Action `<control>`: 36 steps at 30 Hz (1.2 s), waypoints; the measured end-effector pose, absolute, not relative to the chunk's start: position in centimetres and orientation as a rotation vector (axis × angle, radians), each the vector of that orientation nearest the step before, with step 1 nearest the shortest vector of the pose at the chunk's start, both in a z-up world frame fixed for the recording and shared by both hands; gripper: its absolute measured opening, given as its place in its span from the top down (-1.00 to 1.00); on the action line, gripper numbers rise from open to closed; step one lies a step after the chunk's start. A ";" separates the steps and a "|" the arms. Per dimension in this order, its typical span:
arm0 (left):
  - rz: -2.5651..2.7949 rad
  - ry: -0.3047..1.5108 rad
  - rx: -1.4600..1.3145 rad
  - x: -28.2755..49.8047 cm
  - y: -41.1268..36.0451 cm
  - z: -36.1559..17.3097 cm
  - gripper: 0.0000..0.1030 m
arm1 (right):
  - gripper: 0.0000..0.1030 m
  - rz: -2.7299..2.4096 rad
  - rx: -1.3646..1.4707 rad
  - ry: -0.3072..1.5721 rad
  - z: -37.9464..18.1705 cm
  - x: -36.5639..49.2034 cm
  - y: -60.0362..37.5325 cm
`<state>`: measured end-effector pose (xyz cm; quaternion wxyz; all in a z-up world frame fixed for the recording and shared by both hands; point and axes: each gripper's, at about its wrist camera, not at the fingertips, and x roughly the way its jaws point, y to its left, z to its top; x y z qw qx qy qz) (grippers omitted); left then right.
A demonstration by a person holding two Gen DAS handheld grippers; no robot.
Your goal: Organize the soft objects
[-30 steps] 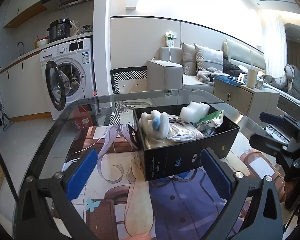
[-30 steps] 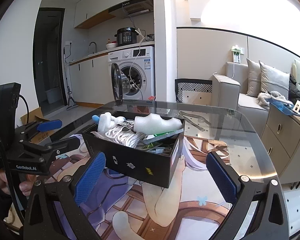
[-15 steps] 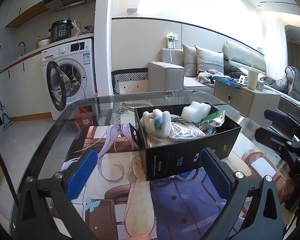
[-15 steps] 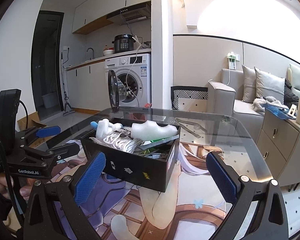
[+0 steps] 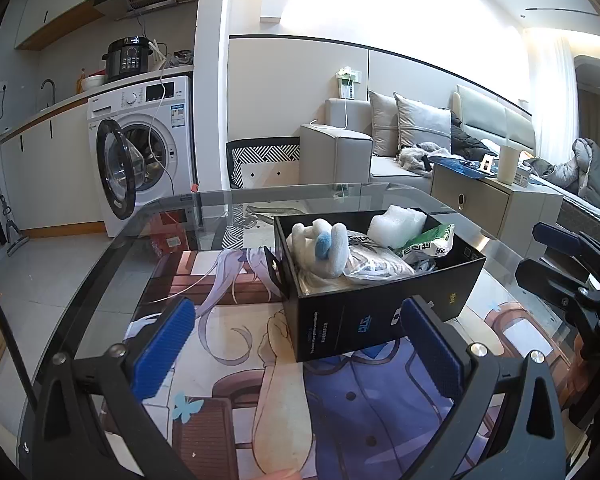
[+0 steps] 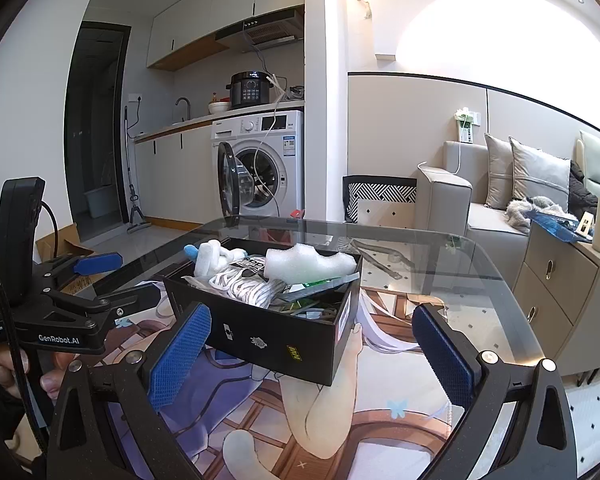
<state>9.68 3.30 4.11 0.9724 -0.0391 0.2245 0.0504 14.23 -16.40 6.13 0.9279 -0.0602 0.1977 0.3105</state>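
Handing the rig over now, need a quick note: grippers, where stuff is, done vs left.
Left gripper: jaws open, holding nothing, short of the black box.
Right gripper: jaws open, holding nothing, on the other side of the box.
Box sits on the glass table and holds the white plush toy, foam piece, white cord bundle and green packet.
Done: soft things appear boxed.
Left: probably nothing loose; check.

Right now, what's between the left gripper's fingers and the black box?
Only a bare strip of the picture mat under the glass table; the left wrist view shows nothing between the left gripper and the black box.
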 end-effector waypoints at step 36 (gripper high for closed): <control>0.102 0.451 -0.082 9.6 3.1 4.1 -1.00 | -0.99 0.636 -0.123 0.400 6.2 14.0 -16.6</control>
